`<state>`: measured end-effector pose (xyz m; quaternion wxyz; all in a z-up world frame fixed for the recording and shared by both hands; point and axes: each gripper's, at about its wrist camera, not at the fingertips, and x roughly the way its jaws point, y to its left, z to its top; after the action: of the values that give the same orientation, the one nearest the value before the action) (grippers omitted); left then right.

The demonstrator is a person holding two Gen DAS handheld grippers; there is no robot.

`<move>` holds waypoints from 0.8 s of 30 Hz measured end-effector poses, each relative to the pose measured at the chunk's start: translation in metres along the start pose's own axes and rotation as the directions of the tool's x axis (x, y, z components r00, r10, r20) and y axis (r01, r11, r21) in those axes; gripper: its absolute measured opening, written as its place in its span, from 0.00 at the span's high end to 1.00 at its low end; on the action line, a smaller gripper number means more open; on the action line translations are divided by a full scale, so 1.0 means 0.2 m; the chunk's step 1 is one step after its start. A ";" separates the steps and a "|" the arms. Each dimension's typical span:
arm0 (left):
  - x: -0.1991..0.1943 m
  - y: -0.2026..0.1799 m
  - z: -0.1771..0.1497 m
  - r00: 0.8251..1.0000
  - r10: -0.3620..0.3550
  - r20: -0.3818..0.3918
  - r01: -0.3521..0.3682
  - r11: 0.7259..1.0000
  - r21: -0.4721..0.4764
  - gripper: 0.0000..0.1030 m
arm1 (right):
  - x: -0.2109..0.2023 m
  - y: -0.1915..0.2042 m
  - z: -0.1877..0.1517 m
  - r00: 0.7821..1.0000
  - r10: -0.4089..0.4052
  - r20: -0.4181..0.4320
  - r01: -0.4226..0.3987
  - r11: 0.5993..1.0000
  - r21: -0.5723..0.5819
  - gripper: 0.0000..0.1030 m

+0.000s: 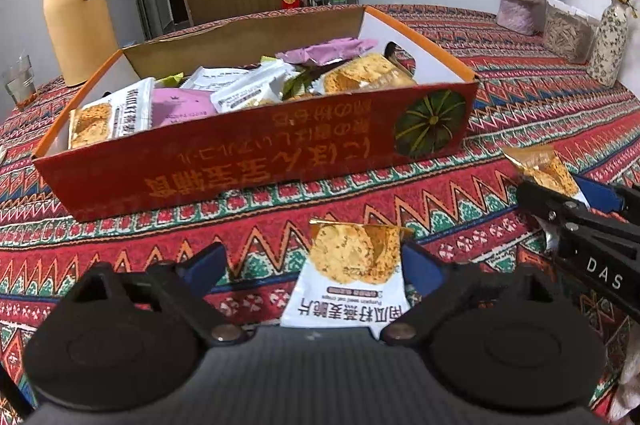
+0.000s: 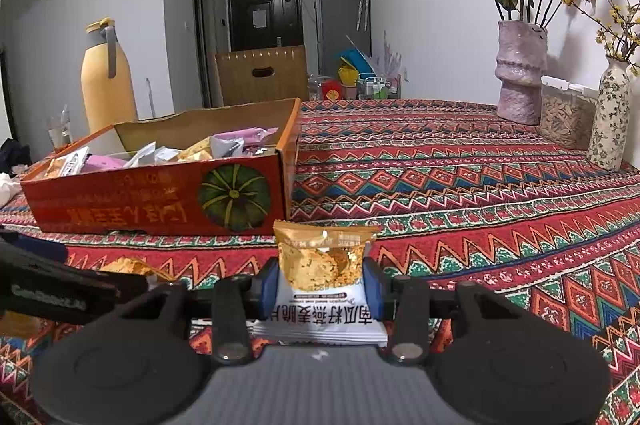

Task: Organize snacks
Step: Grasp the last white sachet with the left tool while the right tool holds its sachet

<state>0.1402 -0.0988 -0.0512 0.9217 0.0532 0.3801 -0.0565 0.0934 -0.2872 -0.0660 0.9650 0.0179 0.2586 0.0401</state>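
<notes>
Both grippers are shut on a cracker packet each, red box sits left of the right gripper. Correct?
Not quite. Only the right gripper is shut on a cracker packet. In the left wrist view, the left gripper is open: its fingers stand wide on either side of the second packet, which lies on the tablecloth. The red box does sit left of the right gripper.

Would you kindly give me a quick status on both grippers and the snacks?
Left gripper open around a cracker packet on the table. Right gripper shut on second packet. Snack box ahead, unobstructed.
</notes>
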 end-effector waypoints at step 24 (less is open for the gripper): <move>-0.10 0.05 -0.02 0.997 -0.046 0.066 0.047 0.999 -0.008 0.56 | 0.00 0.00 0.00 1.000 0.005 -0.001 -0.005 1.000 -0.005 0.59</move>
<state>0.1243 -0.0871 -0.0393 0.9323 0.0382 0.3510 -0.0778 0.0933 -0.2869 -0.0667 0.9649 0.0160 0.2587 0.0429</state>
